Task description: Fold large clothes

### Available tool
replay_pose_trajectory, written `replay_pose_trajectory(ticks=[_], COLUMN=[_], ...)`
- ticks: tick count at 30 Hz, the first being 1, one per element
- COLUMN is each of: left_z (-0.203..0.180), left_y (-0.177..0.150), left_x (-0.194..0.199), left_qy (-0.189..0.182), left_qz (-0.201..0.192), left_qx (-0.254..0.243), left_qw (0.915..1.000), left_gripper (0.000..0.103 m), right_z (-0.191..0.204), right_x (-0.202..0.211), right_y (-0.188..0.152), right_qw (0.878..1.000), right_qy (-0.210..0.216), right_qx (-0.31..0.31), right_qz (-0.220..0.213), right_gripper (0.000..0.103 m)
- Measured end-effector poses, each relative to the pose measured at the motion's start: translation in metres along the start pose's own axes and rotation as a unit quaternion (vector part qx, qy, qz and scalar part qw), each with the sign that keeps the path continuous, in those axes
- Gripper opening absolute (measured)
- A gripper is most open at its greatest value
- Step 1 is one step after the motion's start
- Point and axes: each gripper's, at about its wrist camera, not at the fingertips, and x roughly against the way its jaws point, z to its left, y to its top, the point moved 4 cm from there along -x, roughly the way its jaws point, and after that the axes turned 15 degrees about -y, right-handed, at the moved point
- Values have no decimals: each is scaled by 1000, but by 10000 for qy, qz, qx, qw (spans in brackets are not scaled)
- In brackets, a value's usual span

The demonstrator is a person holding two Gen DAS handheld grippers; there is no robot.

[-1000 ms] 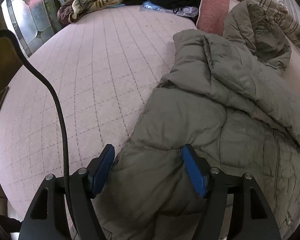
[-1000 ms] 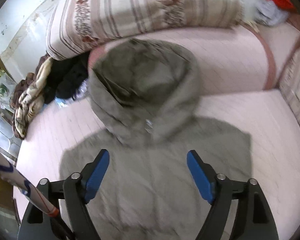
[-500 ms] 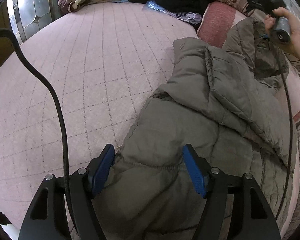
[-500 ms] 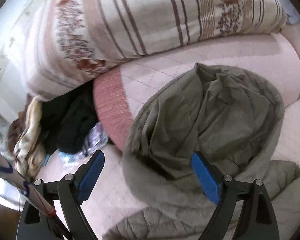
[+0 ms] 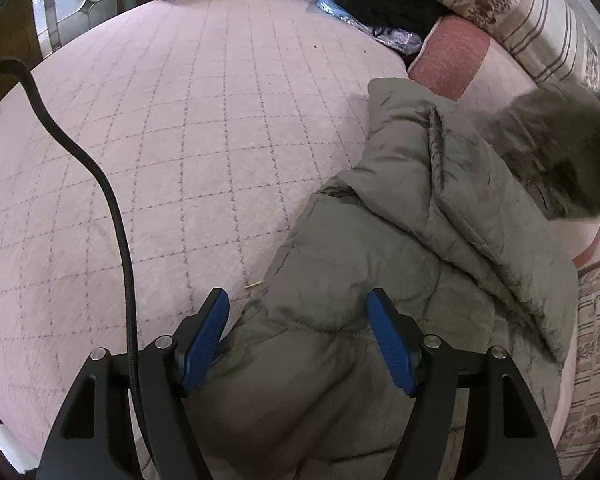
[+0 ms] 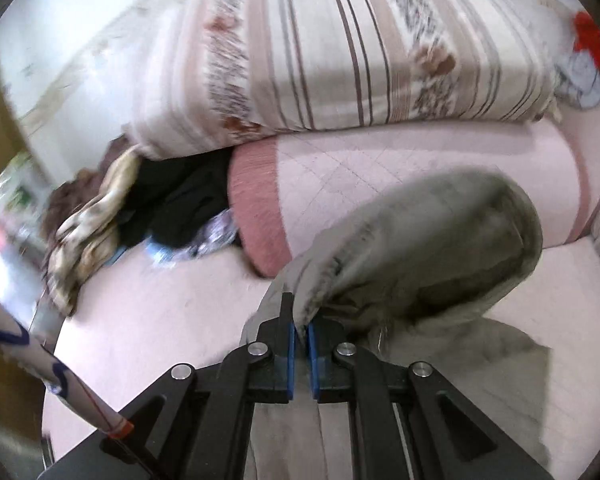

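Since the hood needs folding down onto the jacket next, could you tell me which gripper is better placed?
Right: the right gripper is shut on the hood edge, while the left gripper is open over the jacket body.

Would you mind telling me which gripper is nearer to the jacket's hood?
Right. The right gripper is shut on the edge of the hood. The left gripper sits open over the jacket body, well away from the hood at its far end.

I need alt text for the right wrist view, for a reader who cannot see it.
The right gripper is shut on the edge of the hood of an olive padded jacket, which lies on a pink quilted bed. Behind it are a striped bolster and a pile of dark clothes; the picture is motion-blurred.
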Motion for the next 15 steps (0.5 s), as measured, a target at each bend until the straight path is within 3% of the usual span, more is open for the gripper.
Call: replay_pose_trajectory(ticks=[4, 7, 12, 15], left_z=[0, 1, 7, 11], left_y=[0, 1, -6, -10], left_x=[17, 32, 45, 47], left_qy=[-35, 51, 345, 457], left_qz=[-154, -355, -612, -621], left_qx=[-63, -189, -397, -506], left_qw=[9999, 9992, 9967, 9957], left_gripper=[70, 70, 70, 70], right_z=[-26, -41, -42, -36], right_x=[60, 66, 3, -40], right_y=[-72, -140, -224, -239], right_qw=[9993, 9973, 9881, 9840], right_qy=[287, 464, 279, 109], right_qx=[181, -18, -275, -388], right_qz=[141, 574, 1484, 1737], right_gripper=[6, 6, 6, 5])
